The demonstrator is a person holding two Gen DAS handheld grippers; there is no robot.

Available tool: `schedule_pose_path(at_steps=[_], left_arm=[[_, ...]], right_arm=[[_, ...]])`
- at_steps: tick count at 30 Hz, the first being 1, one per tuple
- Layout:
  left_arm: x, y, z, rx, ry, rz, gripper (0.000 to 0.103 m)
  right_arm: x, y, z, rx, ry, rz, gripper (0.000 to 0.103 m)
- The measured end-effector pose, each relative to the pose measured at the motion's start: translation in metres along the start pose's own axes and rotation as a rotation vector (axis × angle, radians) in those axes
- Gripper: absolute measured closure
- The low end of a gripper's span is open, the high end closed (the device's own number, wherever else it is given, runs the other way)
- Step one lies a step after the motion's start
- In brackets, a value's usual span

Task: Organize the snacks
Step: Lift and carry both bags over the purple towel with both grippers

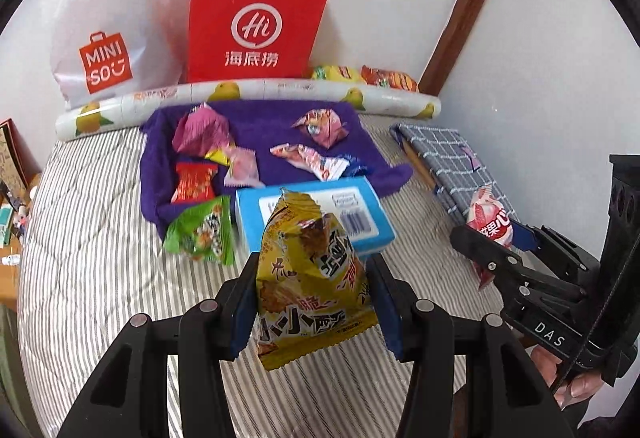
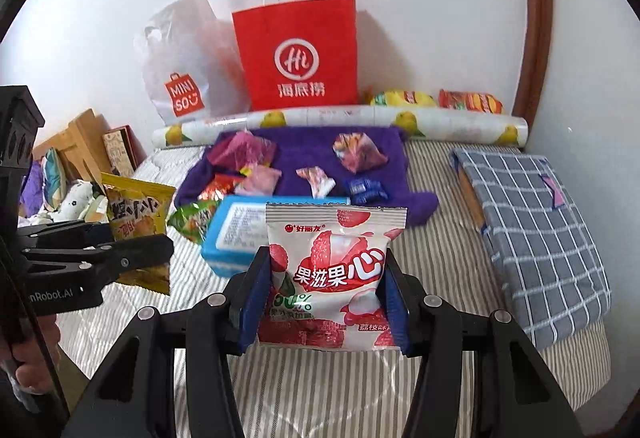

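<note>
My left gripper (image 1: pixel 310 274) is shut on a yellow snack packet (image 1: pixel 312 286) and holds it above the striped bed, in front of a blue box (image 1: pixel 360 214). It also shows in the right wrist view (image 2: pixel 136 214). My right gripper (image 2: pixel 326 274) is shut on a white and red lychee candy packet (image 2: pixel 332 278), also held above the bed; the packet shows in the left wrist view (image 1: pixel 490 222). Several small snack packets lie on a purple towel (image 1: pixel 272 126), and a green packet (image 1: pixel 202 230) lies at its front edge.
A red paper bag (image 1: pixel 258 26) and a white MINISO bag (image 1: pixel 108 34) stand against the wall behind a fruit-print roll (image 1: pixel 248 94). Two snack packs (image 1: pixel 364 76) lie behind the roll. A grey checked pouch (image 2: pixel 532 230) lies right. Clutter sits off the bed's left edge.
</note>
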State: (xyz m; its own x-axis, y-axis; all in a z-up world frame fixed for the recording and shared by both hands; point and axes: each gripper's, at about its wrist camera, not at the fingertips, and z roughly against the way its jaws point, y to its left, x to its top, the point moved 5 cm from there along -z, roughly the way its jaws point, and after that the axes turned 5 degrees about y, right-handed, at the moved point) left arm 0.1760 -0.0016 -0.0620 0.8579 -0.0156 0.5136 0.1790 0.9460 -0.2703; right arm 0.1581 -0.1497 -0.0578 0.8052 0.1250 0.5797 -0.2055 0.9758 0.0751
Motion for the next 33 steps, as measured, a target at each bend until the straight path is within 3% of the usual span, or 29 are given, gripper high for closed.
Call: schedule_pose_path(at_steps=[19, 33], left_arm=[[0.060, 0.011, -0.015, -0.029, -0.019, 0.035, 0.054], [0.125, 0.049, -0.035, 0.058, -0.045, 0.074, 0.054]], right_arm=[[0.084, -0.009, -0.026, 0.048, -0.037, 0.038, 0.052], [0.151, -0.019, -0.083, 0.128, 0.002, 0.075, 0.052]])
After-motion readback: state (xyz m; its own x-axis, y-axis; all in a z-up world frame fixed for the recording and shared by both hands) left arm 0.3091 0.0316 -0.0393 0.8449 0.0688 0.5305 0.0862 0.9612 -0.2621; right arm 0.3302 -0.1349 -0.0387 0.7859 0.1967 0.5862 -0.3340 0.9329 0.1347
